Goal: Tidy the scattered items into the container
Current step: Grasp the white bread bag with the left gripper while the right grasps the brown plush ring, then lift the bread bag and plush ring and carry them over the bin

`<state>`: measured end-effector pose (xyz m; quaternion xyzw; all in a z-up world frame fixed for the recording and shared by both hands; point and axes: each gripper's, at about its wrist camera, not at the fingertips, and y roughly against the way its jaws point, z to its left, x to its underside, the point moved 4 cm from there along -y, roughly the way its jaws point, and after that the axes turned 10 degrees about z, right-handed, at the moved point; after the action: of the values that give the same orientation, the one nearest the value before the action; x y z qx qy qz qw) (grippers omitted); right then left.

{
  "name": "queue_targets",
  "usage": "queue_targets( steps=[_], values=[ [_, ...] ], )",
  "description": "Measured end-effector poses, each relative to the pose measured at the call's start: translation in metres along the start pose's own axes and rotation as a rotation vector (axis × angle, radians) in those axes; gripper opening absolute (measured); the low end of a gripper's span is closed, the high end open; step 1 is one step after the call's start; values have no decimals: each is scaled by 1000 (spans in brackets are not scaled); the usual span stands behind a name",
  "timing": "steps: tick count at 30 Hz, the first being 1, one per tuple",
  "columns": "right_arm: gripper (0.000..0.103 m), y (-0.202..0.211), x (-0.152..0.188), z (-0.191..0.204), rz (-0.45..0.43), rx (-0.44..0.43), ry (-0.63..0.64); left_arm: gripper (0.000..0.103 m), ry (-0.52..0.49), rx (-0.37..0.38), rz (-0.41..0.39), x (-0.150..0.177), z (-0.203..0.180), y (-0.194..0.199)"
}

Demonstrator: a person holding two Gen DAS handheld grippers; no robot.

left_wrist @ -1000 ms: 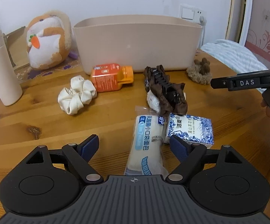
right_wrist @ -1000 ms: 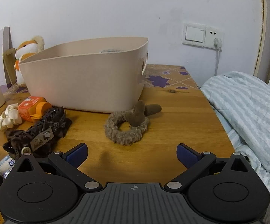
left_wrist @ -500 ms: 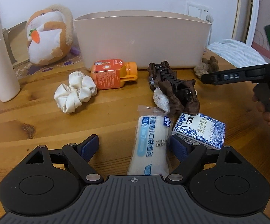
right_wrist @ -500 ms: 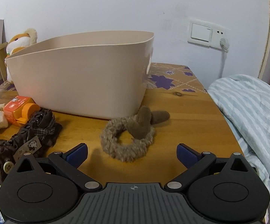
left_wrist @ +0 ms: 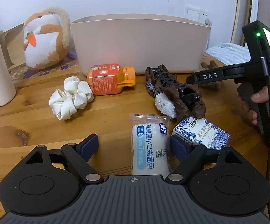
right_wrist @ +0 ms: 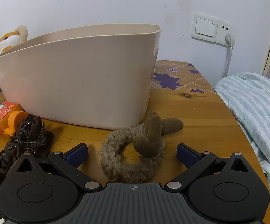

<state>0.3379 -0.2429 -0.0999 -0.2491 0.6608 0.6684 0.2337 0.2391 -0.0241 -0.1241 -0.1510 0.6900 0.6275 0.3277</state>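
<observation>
Straddling the fuzzy brown scrunchie (right_wrist: 133, 155) lying on the table (right_wrist: 200, 115) just beside the beige container (right_wrist: 78, 78), the right gripper (right_wrist: 132, 154) is gaping wide, and this light, squashy ring is likely needing a pinch across its knotted bow, while the left gripper (left_wrist: 134, 145) is hanging open around the bread packet (left_wrist: 149, 145).

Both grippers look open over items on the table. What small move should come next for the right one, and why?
Probably lower the right gripper a little and close it on the fuzzy brown scrunchie. Its jaws stand wide open with the scrunchie lying between them on the table, just in front of the beige container, so a short lift would carry it in.
</observation>
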Motion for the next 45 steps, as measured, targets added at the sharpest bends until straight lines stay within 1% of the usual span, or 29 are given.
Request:
queue_targets(
  steps=[3,5,7,9,11,12,16,18,20,21,23,24,25,26,29,32,40,45],
  values=[
    [103,-2,-2,0,2,2,-7,83,3,-4,-5,0,0,0],
    [99,-2,-3,0,0,7,-12,80,4,-4,-10,1,0,1],
    [96,-2,-3,0,-4,6,-19,73,3,-3,-16,1,-1,2],
    [95,-1,-4,-1,-6,8,-24,68,1,0,-21,1,-1,3],
    [90,0,-4,-3,-9,10,-25,63,-4,5,-25,2,-2,4],
    [89,1,-4,-3,-12,10,-25,59,-8,8,-26,2,-3,5],
    [73,5,-3,-6,-26,23,-38,42,-14,20,-34,4,-6,8],
    [67,7,-2,-8,-32,28,-45,40,-8,22,-35,5,-6,8],
    [56,8,-2,-10,-38,36,-53,38,2,25,-36,5,-5,9],
    [53,8,-1,-11,-40,39,-58,38,8,27,-36,5,-4,10],
    [41,10,-1,-14,-45,50,-70,37,21,27,-37,6,-2,11],
    [37,10,0,-16,-46,53,-75,37,26,26,-37,7,-2,12],
    [30,11,0,-18,-46,57,-80,36,30,25,-38,8,-2,13],
    [26,12,1,-19,-47,58,-84,36,34,24,-38,8,-1,13],
    [22,14,2,-23,-47,53,-90,36,44,24,-39,10,-1,15],
    [20,19,5,-25,-44,49,-102,36,55,29,-40,12,0,17],
    [18,33,18,-31,-48,11,-158,35,91,33,-50,17,6,27],
    [18,47,22,-34,-71,-12,-175,35,112,36,-62,17,10,32]
  ],
)
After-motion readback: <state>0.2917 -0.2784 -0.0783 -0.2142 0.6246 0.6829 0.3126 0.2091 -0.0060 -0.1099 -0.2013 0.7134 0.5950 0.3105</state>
